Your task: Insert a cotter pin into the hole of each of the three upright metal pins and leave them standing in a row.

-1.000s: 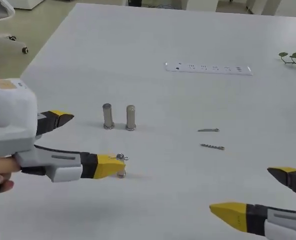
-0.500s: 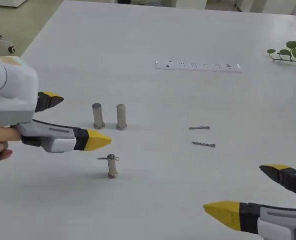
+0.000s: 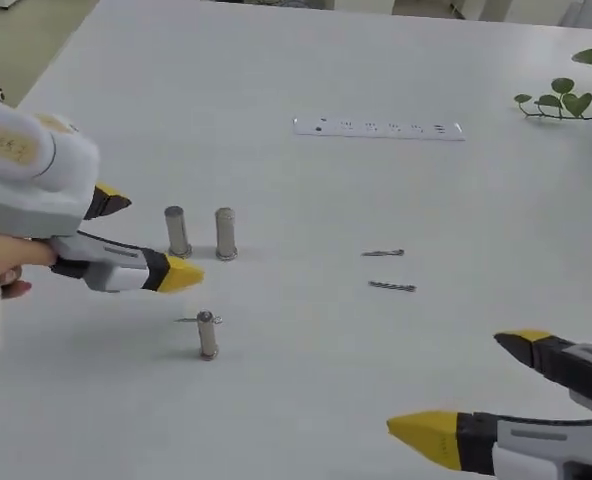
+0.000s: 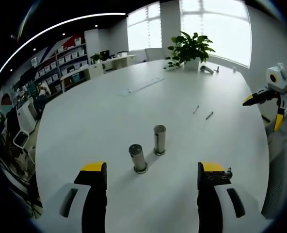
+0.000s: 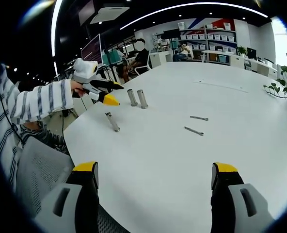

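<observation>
- Head view: the left gripper [image 3: 156, 237] hangs with its jaws spread and nothing between them. The two bare metal pins [image 3: 177, 231] stand upright, side by side, just off its tips to the right. The third metal pin [image 3: 207, 338] stands apart from them, on the person's side of that gripper's tips, with a cotter pin [image 3: 190, 320] through its head. The two loose cotter pins [image 3: 391, 287] lie flat on the table [image 3: 276, 80], ahead and left of the right gripper [image 3: 454, 385], which is likewise spread and empty.
- Left gripper view: the two bare metal pins [image 4: 159, 140] rise straight ahead between the jaws' lines. The two loose cotter pins [image 4: 209, 115] lie well beyond them, off to the right, and the right gripper [image 4: 267, 96] is farther right again.
- Right gripper view: the two loose cotter pins [image 5: 194, 130] lie ahead, a little right of the midline. One is just behind the other, and their long axes run across the gripper's reach. The table between is bare. The right gripper looks the nearer hand for the pickup (the left has the bare pins in its way). Its jaws seem to close along the pins' length, so I judge a turn of the wrist is needed first.
</observation>
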`<control>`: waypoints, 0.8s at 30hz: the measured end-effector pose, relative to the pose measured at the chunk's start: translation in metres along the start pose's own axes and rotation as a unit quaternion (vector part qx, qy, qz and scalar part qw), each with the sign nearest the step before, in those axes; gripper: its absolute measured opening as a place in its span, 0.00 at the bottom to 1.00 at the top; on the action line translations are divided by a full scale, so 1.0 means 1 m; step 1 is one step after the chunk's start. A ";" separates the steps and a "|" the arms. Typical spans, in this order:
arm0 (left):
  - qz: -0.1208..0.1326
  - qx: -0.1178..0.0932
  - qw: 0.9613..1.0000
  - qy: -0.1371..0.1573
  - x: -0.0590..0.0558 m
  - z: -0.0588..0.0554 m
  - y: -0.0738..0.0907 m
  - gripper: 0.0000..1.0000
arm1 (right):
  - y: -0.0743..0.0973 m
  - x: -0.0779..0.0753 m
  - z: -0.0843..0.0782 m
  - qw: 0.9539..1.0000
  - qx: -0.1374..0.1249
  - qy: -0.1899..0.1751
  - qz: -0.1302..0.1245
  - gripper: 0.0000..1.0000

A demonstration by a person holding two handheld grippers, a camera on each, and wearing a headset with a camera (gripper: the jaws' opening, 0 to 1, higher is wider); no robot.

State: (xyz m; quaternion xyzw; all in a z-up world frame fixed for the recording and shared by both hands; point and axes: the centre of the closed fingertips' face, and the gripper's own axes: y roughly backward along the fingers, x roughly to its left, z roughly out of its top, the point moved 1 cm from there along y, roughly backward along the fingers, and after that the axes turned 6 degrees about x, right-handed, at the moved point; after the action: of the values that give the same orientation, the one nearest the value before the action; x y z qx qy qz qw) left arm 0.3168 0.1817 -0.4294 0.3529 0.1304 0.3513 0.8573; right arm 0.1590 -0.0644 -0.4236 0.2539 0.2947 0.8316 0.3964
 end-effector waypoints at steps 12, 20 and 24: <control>-0.003 -0.015 0.999 0.036 0.008 0.004 -0.019 0.57 | -0.002 -0.001 0.000 1.000 0.002 0.001 0.002 0.96; -0.004 -0.009 0.999 0.033 0.008 0.002 -0.029 0.50 | -0.004 0.000 0.001 1.000 -0.001 0.007 0.003 0.96; -0.002 -0.011 0.999 0.039 0.010 0.002 -0.031 0.45 | -0.004 -0.001 0.001 1.000 -0.003 0.012 0.002 0.96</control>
State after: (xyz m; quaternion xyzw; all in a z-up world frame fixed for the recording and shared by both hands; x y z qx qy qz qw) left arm 0.3410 0.1722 -0.4493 0.3295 0.1603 0.3647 0.8560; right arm 0.1623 -0.0624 -0.4255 0.2432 0.2965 0.8361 0.3923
